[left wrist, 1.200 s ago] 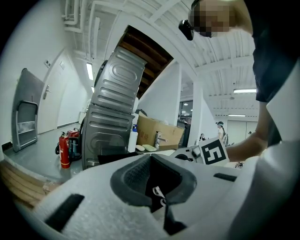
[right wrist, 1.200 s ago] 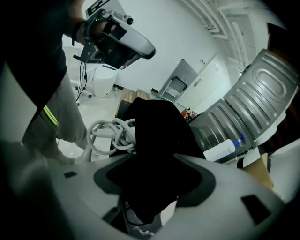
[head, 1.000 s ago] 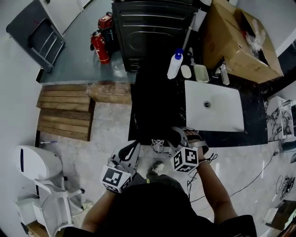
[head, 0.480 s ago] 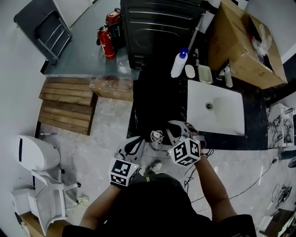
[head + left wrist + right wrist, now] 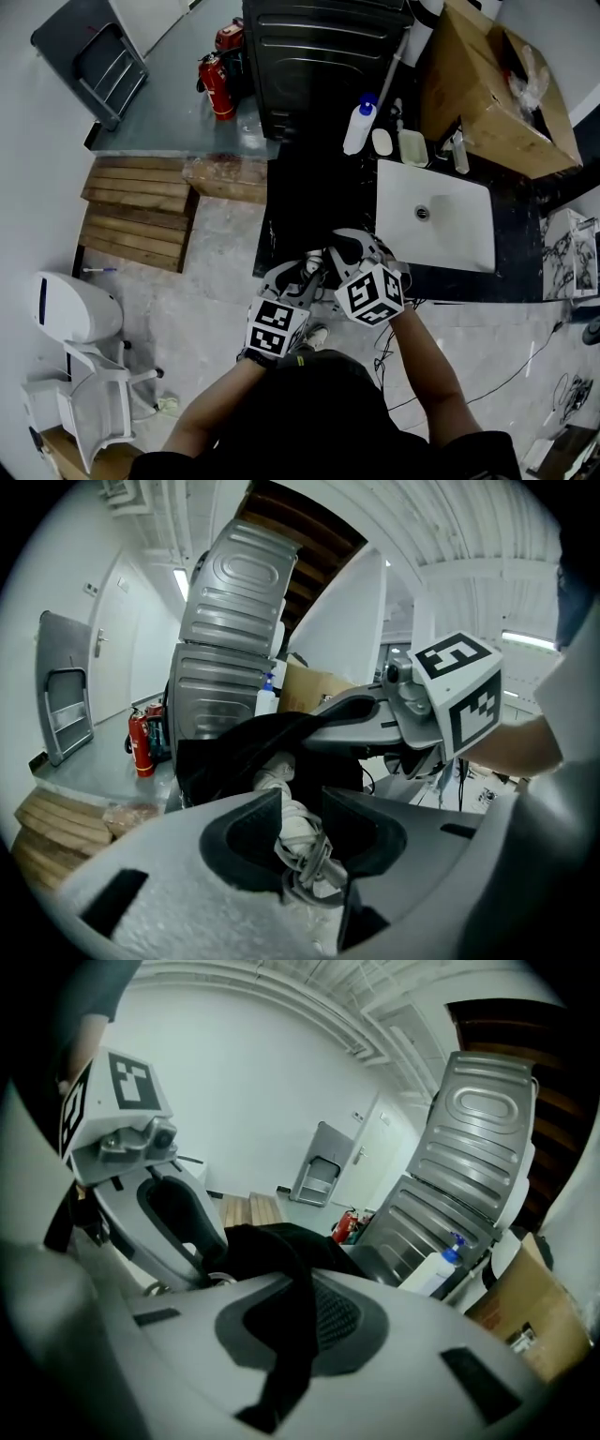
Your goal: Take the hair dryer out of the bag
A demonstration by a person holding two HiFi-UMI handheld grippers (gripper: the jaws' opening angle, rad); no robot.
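Observation:
The black bag (image 5: 246, 742) lies at the front edge of the dark counter (image 5: 323, 202). My right gripper (image 5: 298, 1324) is shut on a fold of the bag's black fabric (image 5: 281, 1260) and holds it up. Below that fold hangs the hair dryer's white coiled cord (image 5: 292, 822); the dryer's body is hidden. My left gripper (image 5: 307, 806) has its jaws around the cord and they are opening, with the pads standing off it. In the head view the left gripper (image 5: 298, 279) and right gripper (image 5: 349, 251) sit close together, with the cord (image 5: 314, 266) between them.
A white sink (image 5: 433, 225) is set in the counter to the right. A white spray bottle (image 5: 356, 127) and a cardboard box (image 5: 487, 84) stand behind it. A dark ribbed metal appliance (image 5: 319, 56), a fire extinguisher (image 5: 218, 89) and wooden pallets (image 5: 131, 220) lie farther off.
My left gripper has swung right and forward onto the white cord, ending beside the right gripper. The right gripper has shifted slightly toward the counter with the bag fabric.

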